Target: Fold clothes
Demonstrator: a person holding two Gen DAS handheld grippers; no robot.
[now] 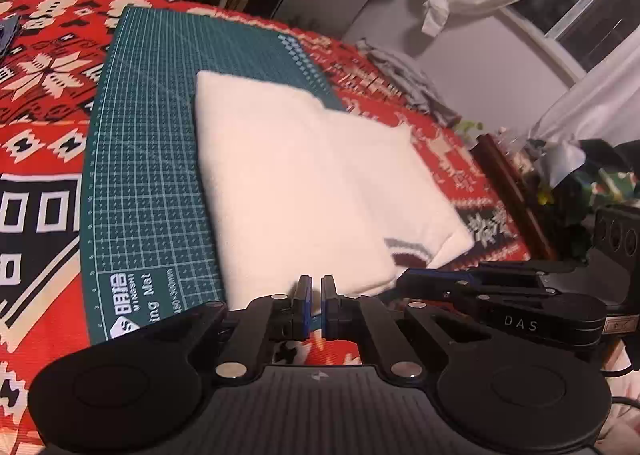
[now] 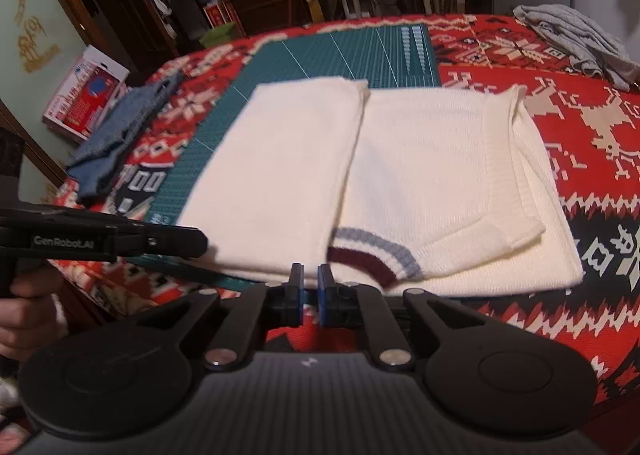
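A cream knit sweater [image 1: 304, 183] [image 2: 420, 175] lies folded, partly on a green cutting mat [image 1: 148, 135] and partly on the red patterned blanket [image 2: 560, 127]. A maroon and grey-blue striped band [image 2: 376, 255] shows at its near edge. My left gripper [image 1: 316, 287] hovers at the sweater's near edge, jaws nearly together with nothing between them. From the right wrist view, the left gripper [image 2: 196, 243] points at the sweater's near left corner. My right gripper [image 2: 310, 275] sits just before the striped band, jaws nearly together and empty. In the left wrist view, the right gripper [image 1: 404, 279] reaches in from the right.
A crumpled grey garment [image 2: 576, 35] lies at the far right of the blanket. A blue denim piece [image 2: 120, 135] lies at its left edge, beside a red and white box [image 2: 88, 91]. A hand [image 2: 24, 319] holds the left gripper. A wooden rail [image 1: 512, 191] borders the right side.
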